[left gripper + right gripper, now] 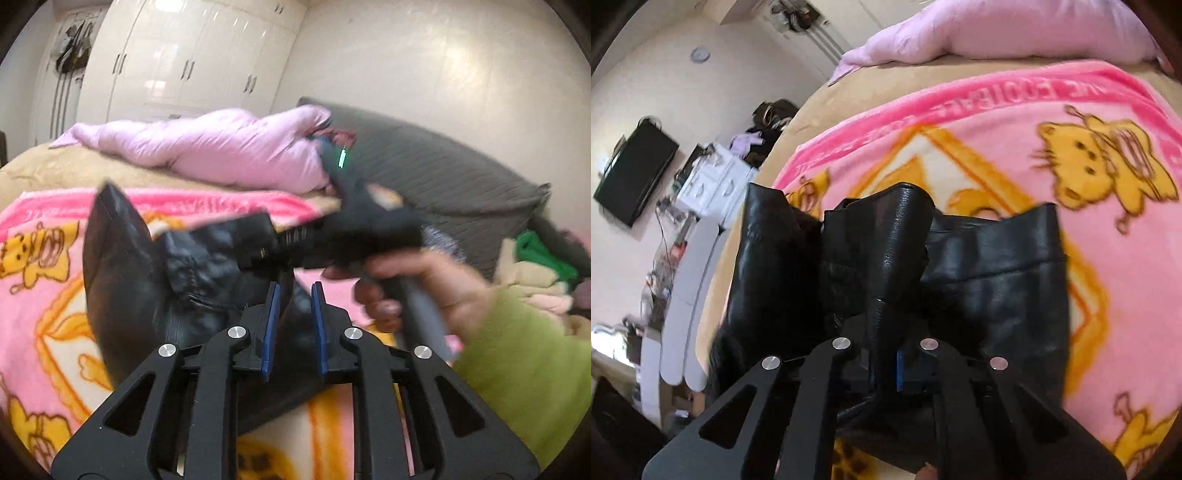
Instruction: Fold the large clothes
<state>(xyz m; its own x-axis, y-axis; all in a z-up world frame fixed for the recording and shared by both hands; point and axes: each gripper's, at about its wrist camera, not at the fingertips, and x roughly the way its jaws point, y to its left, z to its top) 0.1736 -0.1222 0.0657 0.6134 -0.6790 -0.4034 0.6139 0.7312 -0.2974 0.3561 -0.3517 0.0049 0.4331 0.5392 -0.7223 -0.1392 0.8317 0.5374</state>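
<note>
A black leather garment (125, 280) hangs lifted above a pink cartoon blanket (40, 280) on the bed. My left gripper (295, 328) has its blue pads close together with a fold of the black leather between them. My right gripper (884, 373) is shut on a ridge of the same garment (993, 280), which bunches up in front of it. In the left wrist view the right gripper's body (332, 236) and the hand holding it (413, 280) cross in front, above the garment.
A pink puffy coat (221, 147) lies at the back of the bed beside a grey pillow (443, 173). A pile of folded clothes (535, 273) is at the right. White wardrobes (184, 55) stand behind. A TV (635, 173) and a cluttered shelf (683, 258) lie off the bed's edge.
</note>
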